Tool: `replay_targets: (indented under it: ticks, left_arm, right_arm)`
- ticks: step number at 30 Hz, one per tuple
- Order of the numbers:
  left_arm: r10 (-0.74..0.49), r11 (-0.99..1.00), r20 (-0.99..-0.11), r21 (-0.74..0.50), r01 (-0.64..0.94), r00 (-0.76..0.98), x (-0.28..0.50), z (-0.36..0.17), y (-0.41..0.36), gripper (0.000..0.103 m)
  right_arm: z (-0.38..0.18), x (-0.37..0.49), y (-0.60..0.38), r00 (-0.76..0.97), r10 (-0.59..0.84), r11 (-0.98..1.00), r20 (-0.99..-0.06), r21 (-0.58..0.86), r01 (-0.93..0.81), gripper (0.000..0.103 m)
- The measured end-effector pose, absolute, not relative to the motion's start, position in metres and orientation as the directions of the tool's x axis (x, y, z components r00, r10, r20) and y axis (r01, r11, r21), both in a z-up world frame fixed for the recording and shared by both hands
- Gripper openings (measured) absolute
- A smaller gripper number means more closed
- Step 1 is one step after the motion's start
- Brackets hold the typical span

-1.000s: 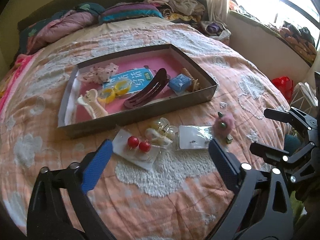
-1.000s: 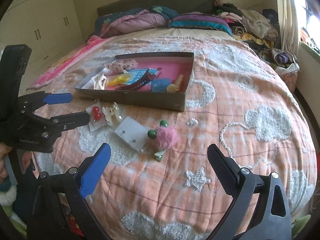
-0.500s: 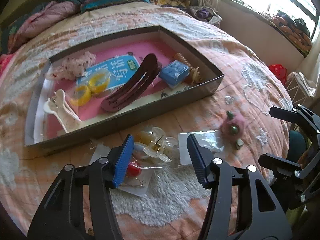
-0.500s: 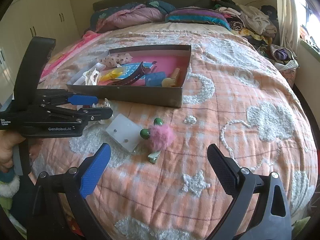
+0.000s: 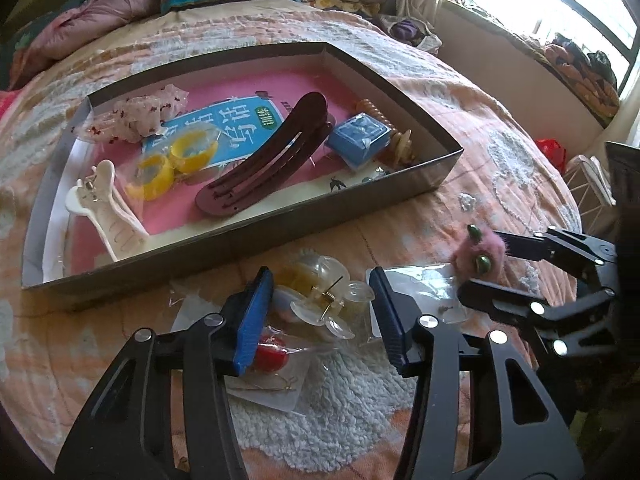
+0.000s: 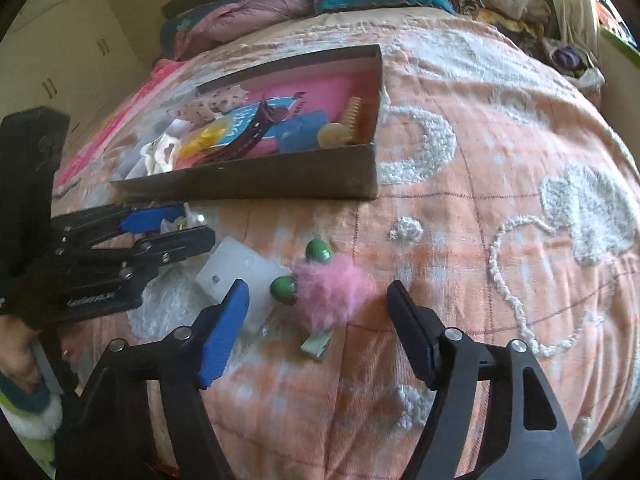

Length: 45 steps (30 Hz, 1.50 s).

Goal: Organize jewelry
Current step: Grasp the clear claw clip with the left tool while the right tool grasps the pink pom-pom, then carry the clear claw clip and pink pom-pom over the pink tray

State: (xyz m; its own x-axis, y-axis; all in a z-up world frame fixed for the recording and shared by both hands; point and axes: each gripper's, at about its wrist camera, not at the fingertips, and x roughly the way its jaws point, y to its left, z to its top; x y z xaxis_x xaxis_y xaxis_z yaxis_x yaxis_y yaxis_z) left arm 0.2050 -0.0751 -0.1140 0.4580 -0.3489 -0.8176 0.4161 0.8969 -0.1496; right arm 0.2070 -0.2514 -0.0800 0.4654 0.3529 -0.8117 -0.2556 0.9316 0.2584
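Note:
A clear claw clip lies on the bedspread in front of the grey tray. My left gripper has its pads against the clip's two sides, and its jaws are closing. Under it lies a card of red bead earrings; beside it is a bagged white earring card. The pink fluffy clip with green beads sits between the fingers of my right gripper. Those jaws are closing, with the pads clear of the fluff. From the side I see the left gripper.
The tray holds a brown hair clip, yellow rings, a blue box, a white claw clip and a floral scrunchie. Pillows and clothes are heaped at the headboard. A hand holds the left gripper.
Both grippers have come down closer to the bedspread. The left jaws narrowed from wide open onto the clear clip. The right jaws narrowed around the pink fluffy clip.

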Motion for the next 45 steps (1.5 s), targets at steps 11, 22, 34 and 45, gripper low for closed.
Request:
replay_targets:
  ticks: [11,22,34,45]
  left_arm:
    - [-0.39,0.888,-0.787,-0.184,0.422,0.478,0.197,-0.099,-0.074,0.041]
    - [-0.418,0.876,-0.749,-0.181,0.448,0.514,0.186,-0.069,-0.085,0.041]
    - [-0.397,0.89,-0.718,-0.15,0.431,0.571,0.185,-0.034,-0.077,0.041]
    - [-0.346,0.922,-0.697,-0.127,0.366,0.628,0.193,-0.015,-0.037,0.041]
  right_arm:
    - [-0.073,0.205,-0.263,0.488,0.377,0.925,-0.787,0.288,-0.25,0.033]
    - [-0.047,0.185,-0.29,0.557,0.349,0.937,-0.754,0.263,-0.232,0.033]
    - [-0.002,0.178,-0.299,0.637,0.356,0.935,-0.684,0.255,-0.249,0.032]
    - [0.025,0.189,-0.266,0.646,0.403,0.913,-0.648,0.241,-0.328,0.032]
